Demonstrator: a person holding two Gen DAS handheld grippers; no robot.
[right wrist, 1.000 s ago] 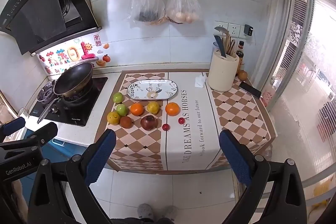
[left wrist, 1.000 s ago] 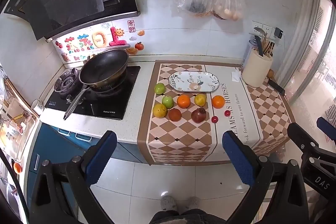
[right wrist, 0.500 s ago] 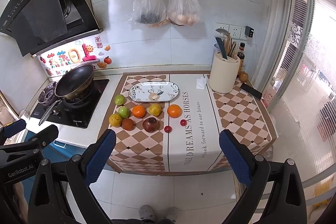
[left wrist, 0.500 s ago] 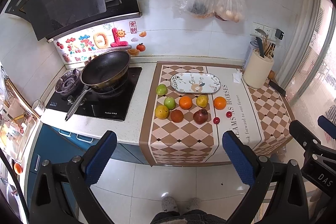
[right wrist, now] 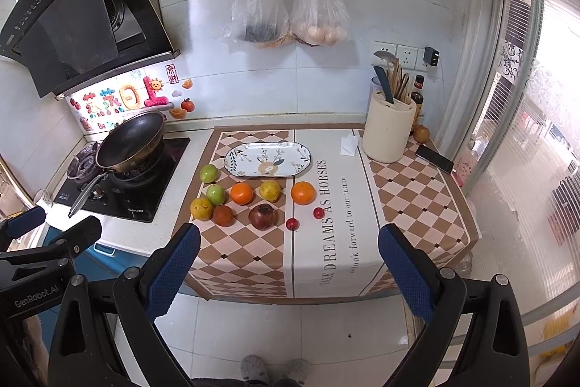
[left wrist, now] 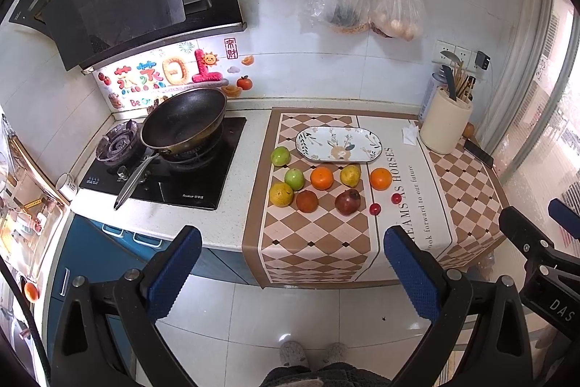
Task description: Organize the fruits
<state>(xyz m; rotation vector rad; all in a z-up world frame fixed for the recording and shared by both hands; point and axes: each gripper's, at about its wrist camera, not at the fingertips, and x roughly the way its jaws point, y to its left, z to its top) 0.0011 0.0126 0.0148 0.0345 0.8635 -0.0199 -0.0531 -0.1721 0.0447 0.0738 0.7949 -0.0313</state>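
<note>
Well beyond both wide-open, empty grippers, fruits lie on the counter.

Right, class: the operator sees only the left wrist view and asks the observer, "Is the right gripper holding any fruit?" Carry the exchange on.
Observer: No. In the right wrist view the right gripper is open, with nothing between its pads.
Operator: Is anything hidden behind the utensil holder?
Observer: Yes. Two dark sauce bottles stand behind the utensil holder.
Operator: Is there any fruit on that side?
Observer: Yes. A round brown fruit lies just right of the holder, near the phone.
</note>
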